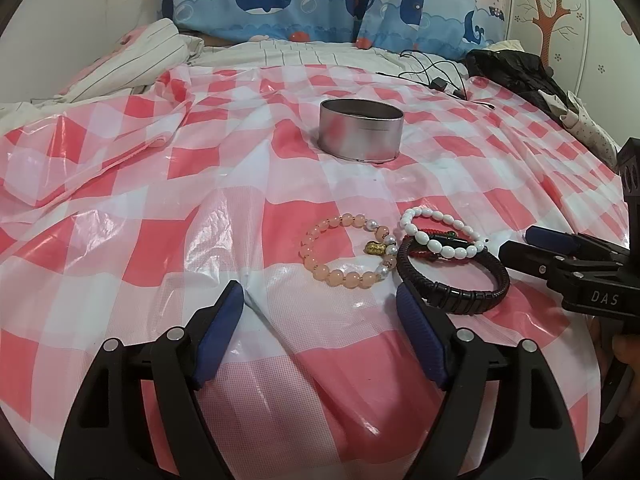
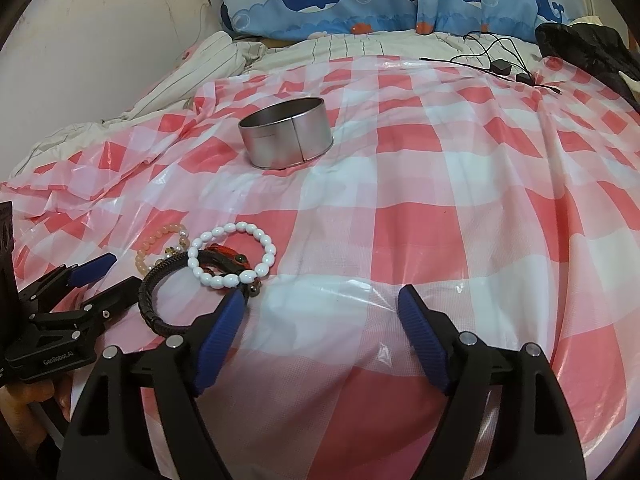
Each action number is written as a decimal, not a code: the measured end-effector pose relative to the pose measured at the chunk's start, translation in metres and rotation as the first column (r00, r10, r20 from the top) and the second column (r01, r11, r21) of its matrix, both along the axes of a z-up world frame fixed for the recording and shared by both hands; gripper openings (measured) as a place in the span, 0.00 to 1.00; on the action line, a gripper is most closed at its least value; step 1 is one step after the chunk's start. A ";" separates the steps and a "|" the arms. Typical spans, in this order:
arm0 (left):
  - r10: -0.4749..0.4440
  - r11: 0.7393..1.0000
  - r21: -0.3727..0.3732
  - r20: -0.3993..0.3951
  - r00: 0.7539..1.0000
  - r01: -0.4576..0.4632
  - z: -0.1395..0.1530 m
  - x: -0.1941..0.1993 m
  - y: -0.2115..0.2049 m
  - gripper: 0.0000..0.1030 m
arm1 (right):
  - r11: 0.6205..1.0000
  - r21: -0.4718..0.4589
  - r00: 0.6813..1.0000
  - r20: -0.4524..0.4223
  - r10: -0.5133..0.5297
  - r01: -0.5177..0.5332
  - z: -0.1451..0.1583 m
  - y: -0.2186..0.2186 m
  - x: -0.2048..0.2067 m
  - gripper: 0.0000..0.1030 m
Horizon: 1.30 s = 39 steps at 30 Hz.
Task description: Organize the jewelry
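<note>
Bracelets lie in a cluster on the checked plastic sheet: a peach bead bracelet (image 1: pixel 344 250), a white bead bracelet (image 1: pixel 440 236), a red cord bracelet (image 1: pixel 424 256) under it, and a black braided leather bracelet (image 1: pixel 456 280). A round metal tin (image 1: pixel 361 129) stands open farther back. My left gripper (image 1: pixel 320 300) is open and empty just in front of the peach bracelet. My right gripper (image 2: pixel 322 300) is open and empty to the right of the cluster, whose white bracelet (image 2: pixel 232 256) and black bracelet (image 2: pixel 160 300) lie by its left finger. The tin (image 2: pixel 286 132) is far left.
The red-and-white checked sheet (image 1: pixel 160 240) covers a bed. Whale-print pillows (image 1: pixel 280 0) line the back. Black cables with an adapter (image 1: pixel 438 80) and a black garment (image 1: pixel 516 72) lie at the back right. A striped blanket (image 1: pixel 132 60) is bunched at the back left.
</note>
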State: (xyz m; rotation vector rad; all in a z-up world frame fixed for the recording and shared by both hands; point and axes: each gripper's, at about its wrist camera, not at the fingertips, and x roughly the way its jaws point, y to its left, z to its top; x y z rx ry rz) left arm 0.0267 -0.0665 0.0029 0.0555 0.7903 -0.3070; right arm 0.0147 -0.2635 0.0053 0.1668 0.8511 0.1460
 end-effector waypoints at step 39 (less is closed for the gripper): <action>-0.064 0.998 -0.009 0.017 0.998 0.064 0.014 0.014 -0.006 0.72 | 0.999 0.000 0.996 0.077 -0.042 0.042 0.012 -0.004 -0.009 0.77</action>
